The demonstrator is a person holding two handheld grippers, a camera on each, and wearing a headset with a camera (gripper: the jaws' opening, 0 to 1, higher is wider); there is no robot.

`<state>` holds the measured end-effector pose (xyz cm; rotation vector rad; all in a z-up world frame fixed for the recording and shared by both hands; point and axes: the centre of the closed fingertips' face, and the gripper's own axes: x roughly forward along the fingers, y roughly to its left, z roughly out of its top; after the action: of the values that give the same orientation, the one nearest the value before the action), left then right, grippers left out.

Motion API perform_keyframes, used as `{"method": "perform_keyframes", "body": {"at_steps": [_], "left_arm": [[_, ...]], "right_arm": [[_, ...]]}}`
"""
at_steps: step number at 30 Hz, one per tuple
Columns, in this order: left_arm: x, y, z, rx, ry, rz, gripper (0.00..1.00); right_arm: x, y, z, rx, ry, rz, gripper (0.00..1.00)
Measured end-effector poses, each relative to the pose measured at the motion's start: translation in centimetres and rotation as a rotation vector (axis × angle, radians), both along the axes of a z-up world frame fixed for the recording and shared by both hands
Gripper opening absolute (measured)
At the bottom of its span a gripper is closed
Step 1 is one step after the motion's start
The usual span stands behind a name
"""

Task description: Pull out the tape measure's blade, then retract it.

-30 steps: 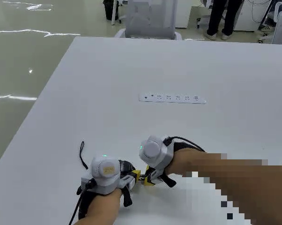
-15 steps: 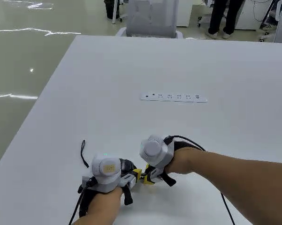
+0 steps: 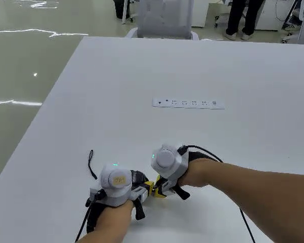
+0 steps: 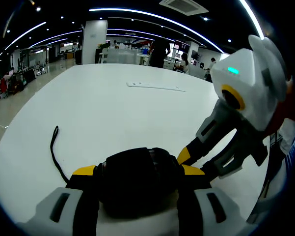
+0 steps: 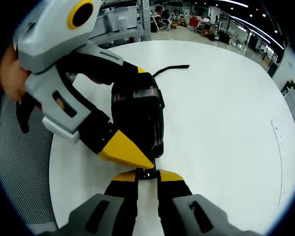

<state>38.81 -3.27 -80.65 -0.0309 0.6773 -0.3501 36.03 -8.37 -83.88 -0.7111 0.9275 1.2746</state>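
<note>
The black tape measure [image 4: 137, 179] rests on the white table, with my left gripper [image 4: 137, 172] shut around its round case. In the right gripper view the case [image 5: 137, 118] lies just ahead of my right gripper [image 5: 146, 174], whose yellow-tipped jaws are shut on the small blade tab at the case's mouth. In the head view both grippers meet near the table's front edge, the left gripper [image 3: 136, 188] beside the right gripper [image 3: 156, 189], with the tape measure [image 3: 137, 178] between them. Its black wrist strap [image 3: 91, 164] trails to the left. No length of blade shows.
A white power strip [image 3: 188, 104] lies flat at mid table. An office chair [image 3: 162, 17] stands at the far edge, and a person's legs [image 3: 241, 17] show beyond. The table's left edge [image 3: 45, 98] drops to a glossy floor.
The grippers and tape measure hold the same pose near the front edge. Only the head camera has tilted slightly.
</note>
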Motion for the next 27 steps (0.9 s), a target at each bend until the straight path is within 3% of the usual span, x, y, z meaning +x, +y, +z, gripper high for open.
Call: {"method": "perform_keyframes", "body": {"at_steps": [13, 16, 23, 27], "left_arm": [[0.0, 0.1, 0.1, -0.014, 0.002, -0.001, 0.61], [0.0, 0.1, 0.1, -0.019, 0.004, -0.003, 0.62], [0.0, 0.1, 0.1, -0.022, 0.006, -0.006, 0.62], [-0.1, 0.1, 0.2, -0.031, 0.01, -0.011, 0.62]], "right_arm": [[0.0, 1.0, 0.2, 0.034, -0.014, 0.001, 0.14], [-0.1, 1.5, 0.3, 0.108, -0.012, -0.015, 0.14], [-0.1, 1.3, 0.3, 0.137, -0.022, 0.011, 0.14], [-0.2, 1.3, 0.4, 0.182, -0.003, 0.022, 0.15]]}}
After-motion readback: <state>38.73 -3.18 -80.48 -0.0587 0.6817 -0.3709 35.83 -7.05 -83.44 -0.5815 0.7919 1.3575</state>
